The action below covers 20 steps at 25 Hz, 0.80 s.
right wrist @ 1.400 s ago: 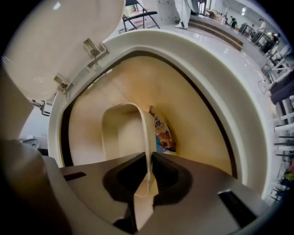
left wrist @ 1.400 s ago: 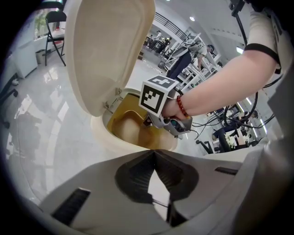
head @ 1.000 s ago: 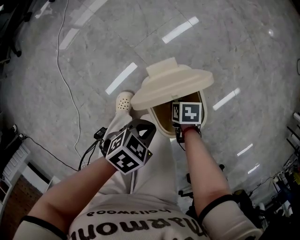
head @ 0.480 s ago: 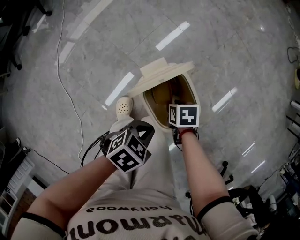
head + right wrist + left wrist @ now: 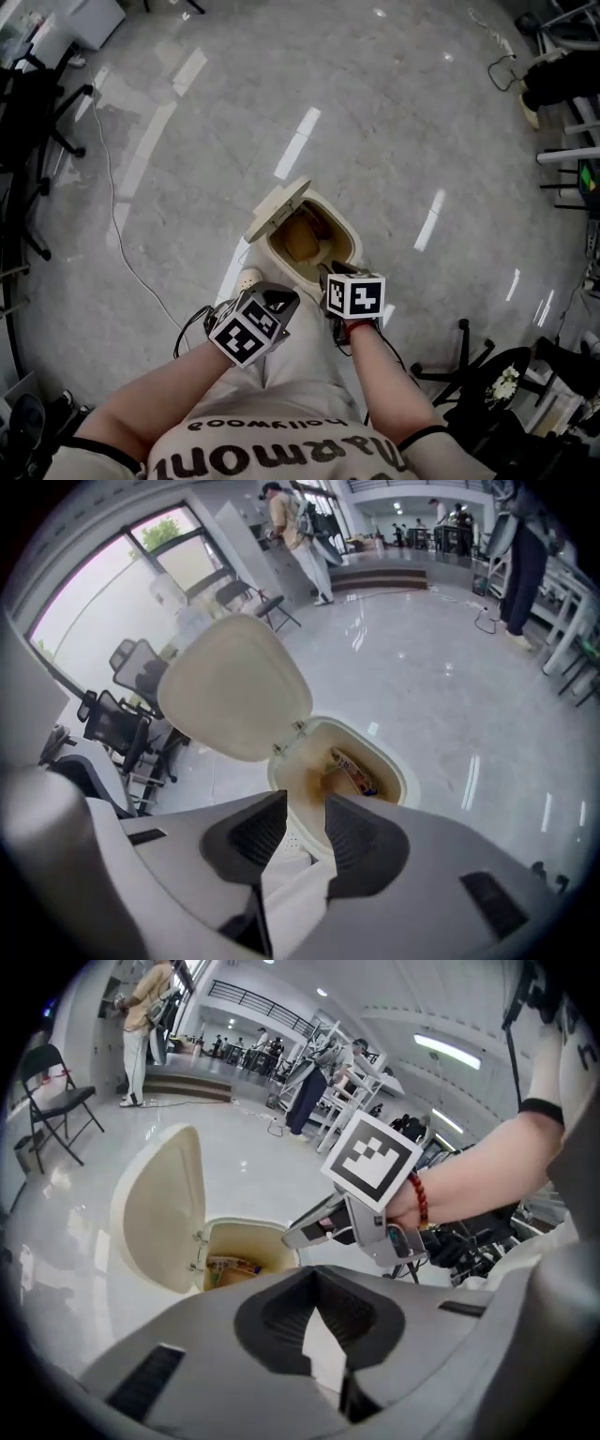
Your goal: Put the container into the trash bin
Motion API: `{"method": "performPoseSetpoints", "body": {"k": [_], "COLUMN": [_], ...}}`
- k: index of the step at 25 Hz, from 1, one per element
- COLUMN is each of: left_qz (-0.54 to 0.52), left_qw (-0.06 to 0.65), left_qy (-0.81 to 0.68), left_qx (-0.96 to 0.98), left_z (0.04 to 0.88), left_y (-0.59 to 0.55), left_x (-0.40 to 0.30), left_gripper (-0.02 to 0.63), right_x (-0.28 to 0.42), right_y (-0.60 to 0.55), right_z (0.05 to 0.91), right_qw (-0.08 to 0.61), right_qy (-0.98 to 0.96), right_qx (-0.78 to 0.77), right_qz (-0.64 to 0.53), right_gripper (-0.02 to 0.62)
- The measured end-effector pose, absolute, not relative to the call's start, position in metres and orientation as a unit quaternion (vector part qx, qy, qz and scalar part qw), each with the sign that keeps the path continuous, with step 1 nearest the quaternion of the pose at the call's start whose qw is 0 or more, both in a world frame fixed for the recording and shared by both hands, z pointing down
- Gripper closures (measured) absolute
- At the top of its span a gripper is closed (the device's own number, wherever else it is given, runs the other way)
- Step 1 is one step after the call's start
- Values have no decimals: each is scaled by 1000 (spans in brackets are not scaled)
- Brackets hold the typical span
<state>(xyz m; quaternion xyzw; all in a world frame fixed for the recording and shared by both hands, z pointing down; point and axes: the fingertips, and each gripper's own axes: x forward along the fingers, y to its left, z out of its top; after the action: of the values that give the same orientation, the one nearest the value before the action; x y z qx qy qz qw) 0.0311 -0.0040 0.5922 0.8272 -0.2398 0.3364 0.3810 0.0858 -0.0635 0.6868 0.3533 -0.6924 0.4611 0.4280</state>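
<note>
The trash bin (image 5: 352, 246) stands on the floor right in front of the person, with its lid (image 5: 277, 208) tipped up and back. The container (image 5: 352, 771) appears to lie down inside the bin against the far wall, printed side up on the brownish lining. By the look of it, the task's main step is done.

The right gripper (image 5: 307, 803) hangs above the near rim with its jaws spread and nothing between them. Only a white shoe (image 5: 295, 841) and pale trousers show through the gap. The left gripper (image 5: 315, 1274) hovers beside it, its jaws pressed together at the tips and pinching nothing.

The shoe sits just beside the base of the bin. It probably rests on a pedal that props the lid, though no view shows a pedal.

Several things could go wrong from here:
- **Lid dropping:** if the foot comes off abruptly, the lid may slam down. That could jolt the light bin or catch a gripper that dips back toward the opening.
- **Container riding high:** the container may be leaning against the wall and not lying flat. If so, the lid might rest on it and stay ajar.
- **Bin tipping:** the bin is close to the person's legs, so a careless step or a low swing of either gripper could knock it over and spill what is inside.
</note>
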Motion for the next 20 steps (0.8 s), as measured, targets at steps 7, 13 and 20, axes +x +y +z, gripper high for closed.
{"method": "performPoseSetpoints", "body": {"k": [7,13,20], "left_qz": [354,315,185], "left_qw": [295,275,264], "left_qy": [-254,-233,-275], "left_qx": [850,878,906], "left_z": [531,483,394], "left_y": [-27,-27,-76], "left_x": [10,19,10], "left_gripper": [621,621,621], "right_x": [71,64,71], "right_y": [-57,-70,-107], "right_z": [599,520,420], "right_qw": [376,344,248], "right_qy": [-718,-746,-780], "right_qx": [395,431,498], "right_qz": [431,373,286], "right_gripper": [486,488,486]}}
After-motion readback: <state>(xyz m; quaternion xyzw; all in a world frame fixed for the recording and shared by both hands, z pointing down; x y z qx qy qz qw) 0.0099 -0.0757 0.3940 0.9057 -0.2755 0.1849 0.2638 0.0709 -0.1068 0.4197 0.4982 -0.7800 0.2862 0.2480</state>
